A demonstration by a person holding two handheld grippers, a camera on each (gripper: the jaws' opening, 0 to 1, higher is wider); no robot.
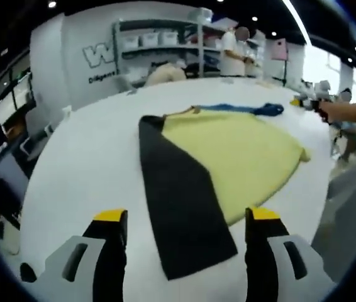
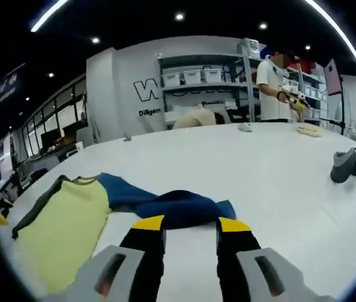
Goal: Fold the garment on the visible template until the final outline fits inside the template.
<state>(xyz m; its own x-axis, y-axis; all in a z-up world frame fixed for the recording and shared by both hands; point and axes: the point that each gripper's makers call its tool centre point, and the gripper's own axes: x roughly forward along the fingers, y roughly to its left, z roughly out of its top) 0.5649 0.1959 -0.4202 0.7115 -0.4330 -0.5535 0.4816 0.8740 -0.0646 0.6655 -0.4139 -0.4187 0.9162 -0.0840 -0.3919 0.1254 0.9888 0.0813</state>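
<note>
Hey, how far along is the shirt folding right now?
Early. The yellow shirt lies partly on the dark template, body spread wide, blue sleeve stretched out. Nothing is in hand: left gripper and right gripper are open. Sleeve and body folds remain.
</note>
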